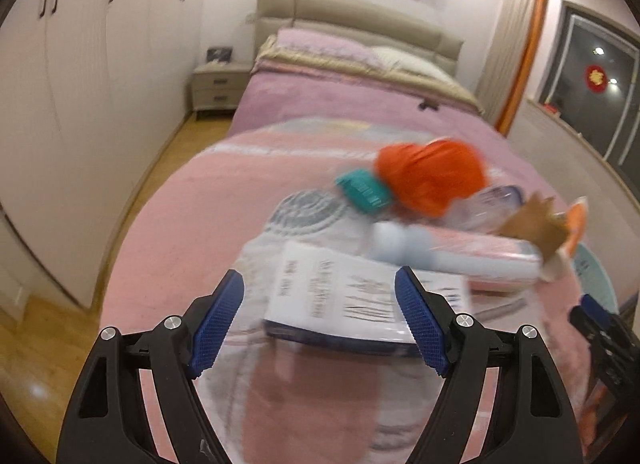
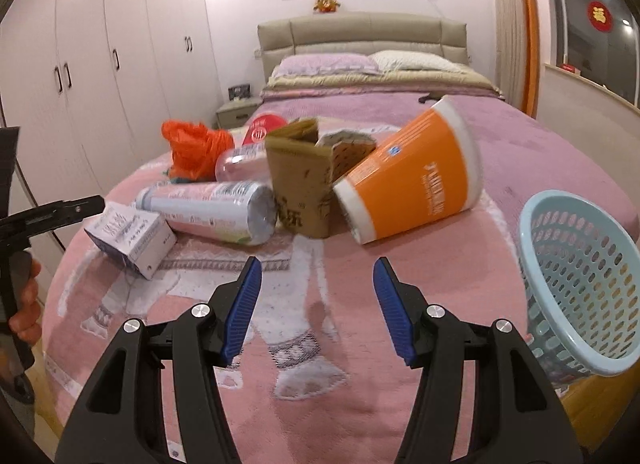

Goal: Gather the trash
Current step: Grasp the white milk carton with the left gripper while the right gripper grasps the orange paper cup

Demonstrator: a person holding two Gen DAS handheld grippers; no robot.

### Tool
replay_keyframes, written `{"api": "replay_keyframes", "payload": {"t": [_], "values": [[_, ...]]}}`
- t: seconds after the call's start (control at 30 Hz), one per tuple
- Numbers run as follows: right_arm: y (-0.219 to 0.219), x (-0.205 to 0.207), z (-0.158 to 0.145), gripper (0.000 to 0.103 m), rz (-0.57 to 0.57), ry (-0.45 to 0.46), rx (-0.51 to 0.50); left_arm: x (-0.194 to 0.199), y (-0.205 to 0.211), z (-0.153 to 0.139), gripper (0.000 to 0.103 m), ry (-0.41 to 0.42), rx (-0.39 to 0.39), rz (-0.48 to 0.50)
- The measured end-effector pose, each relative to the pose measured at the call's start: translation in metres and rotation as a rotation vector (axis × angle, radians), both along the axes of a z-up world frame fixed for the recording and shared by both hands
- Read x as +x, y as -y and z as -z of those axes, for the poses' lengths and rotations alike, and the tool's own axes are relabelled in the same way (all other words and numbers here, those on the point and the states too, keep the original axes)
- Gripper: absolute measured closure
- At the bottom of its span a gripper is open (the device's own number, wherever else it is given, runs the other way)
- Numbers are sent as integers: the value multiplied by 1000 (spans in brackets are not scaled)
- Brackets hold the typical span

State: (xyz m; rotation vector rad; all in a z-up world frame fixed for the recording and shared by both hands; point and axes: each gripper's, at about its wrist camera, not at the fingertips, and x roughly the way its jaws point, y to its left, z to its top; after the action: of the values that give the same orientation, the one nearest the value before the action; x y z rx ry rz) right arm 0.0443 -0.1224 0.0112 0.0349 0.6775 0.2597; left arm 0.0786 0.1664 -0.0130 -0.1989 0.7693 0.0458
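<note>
Trash lies on the pink bed cover. In the right wrist view: a small white box (image 2: 128,238), a lying pink-and-white bottle (image 2: 212,210), an orange plastic bag (image 2: 194,148), a clear bottle (image 2: 240,164), a torn brown carton (image 2: 300,188) and a big orange paper cup (image 2: 412,180) on its side. A light-blue basket (image 2: 576,280) sits at the right. My right gripper (image 2: 318,304) is open and empty, short of the cup. My left gripper (image 1: 320,324) is open around the near end of the white box (image 1: 360,296). The left wrist view is blurred.
White wardrobes (image 2: 80,64) line the left wall. A nightstand (image 2: 236,112) stands by the headboard (image 2: 360,36). A teal cap-like item (image 1: 364,190) lies by the orange bag (image 1: 432,176). Wooden floor (image 1: 40,364) runs along the bed's left side. My left gripper (image 2: 52,212) shows at the left edge.
</note>
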Motion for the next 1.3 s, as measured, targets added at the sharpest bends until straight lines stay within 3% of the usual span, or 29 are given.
{"api": "replay_keyframes", "payload": {"t": [0.13, 0.4, 0.63, 0.73, 0.93, 1.0, 1.13, 1.3], "values": [[-4, 4, 3, 48, -6, -20, -27, 2, -8, 19, 27, -47, -85, 34], [-4, 6, 7, 48, 6, -35, -23, -33, 8, 23, 28, -25, -194, 199], [-1, 6, 7, 48, 3, -35, -12, -83, 42, 17, 27, -3, -217, 386], [0, 5, 6, 48, 4, -29, -8, -91, 49, 10, 26, 27, -168, 424], [17, 6, -9, 47, 46, -4, 14, -77, 57, -5, 18, 58, -40, 367], [29, 14, -17, 35, 81, -5, 36, -65, 63, -5, 15, 52, -9, 360], [52, 38, -30, 26, 154, -26, 119, -37, 80, 5, 14, -4, 90, 381], [61, 74, -26, 21, 192, -150, 223, -16, 99, 17, 14, -66, 208, 413]]}}
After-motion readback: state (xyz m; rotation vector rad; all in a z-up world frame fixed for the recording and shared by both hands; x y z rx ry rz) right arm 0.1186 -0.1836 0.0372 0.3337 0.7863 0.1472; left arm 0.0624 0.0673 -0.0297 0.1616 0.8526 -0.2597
